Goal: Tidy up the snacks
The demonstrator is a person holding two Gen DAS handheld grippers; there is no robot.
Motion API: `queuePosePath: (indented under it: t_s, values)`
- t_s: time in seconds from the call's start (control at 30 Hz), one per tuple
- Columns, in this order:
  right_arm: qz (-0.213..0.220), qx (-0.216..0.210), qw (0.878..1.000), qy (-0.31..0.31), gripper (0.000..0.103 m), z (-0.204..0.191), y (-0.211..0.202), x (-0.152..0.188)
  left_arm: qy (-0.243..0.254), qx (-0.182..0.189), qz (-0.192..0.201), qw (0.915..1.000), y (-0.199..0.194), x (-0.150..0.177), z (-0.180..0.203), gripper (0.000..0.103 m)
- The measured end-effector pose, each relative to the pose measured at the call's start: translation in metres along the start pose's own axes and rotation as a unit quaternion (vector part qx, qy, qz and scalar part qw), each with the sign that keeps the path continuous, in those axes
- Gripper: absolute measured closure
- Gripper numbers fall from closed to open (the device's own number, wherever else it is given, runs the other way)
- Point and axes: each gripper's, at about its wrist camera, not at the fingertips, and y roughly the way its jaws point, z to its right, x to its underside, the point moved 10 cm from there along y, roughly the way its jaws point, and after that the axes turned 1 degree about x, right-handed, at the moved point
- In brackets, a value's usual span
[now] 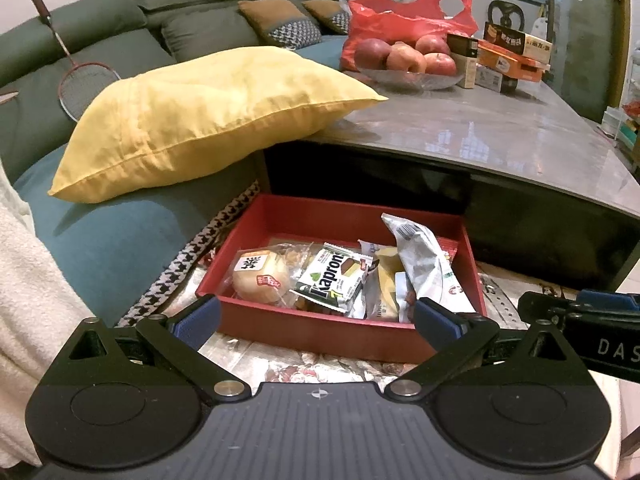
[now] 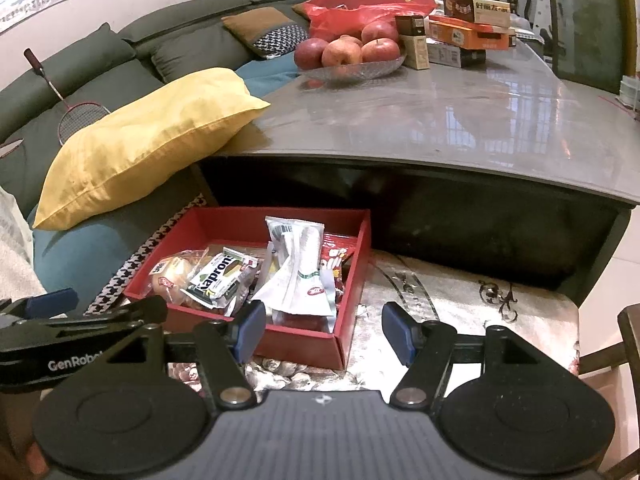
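Note:
A red box [image 1: 344, 212] [image 2: 280, 334] rests on a floral-cushioned seat and holds several snack packets. Among them are a wrapped bun [image 1: 260, 276] [image 2: 172, 276], a green-and-white Kaprons wafer pack [image 1: 332, 280] [image 2: 220, 276] and a long white pouch [image 1: 424, 260] [image 2: 300, 276] leaning on the rest. My left gripper [image 1: 318, 320] hovers open just in front of the box's near wall, nothing between its blue pads. Open and holding nothing too, my right gripper [image 2: 324, 330] hangs over the box's near right corner.
A grey glass-topped table [image 1: 500, 128] [image 2: 440, 120] stands behind the box, carrying a bowl of apples [image 1: 408, 60] [image 2: 348, 54], a red plastic bag [image 1: 400, 20] and stacked cartons [image 2: 472, 28]. A yellow pillow [image 1: 200, 120] [image 2: 136, 140] lies on the sofa at left.

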Motion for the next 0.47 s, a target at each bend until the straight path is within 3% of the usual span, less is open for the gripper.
queuePosePath:
  t_s: [0.47]
  values:
    - [-0.002, 0.003, 1.000, -0.002, 0.044, 0.0028, -0.0019, 0.0015, 0.003, -0.004, 0.004, 1.0000, -0.0053, 0.0026, 0.0030, 0.000]
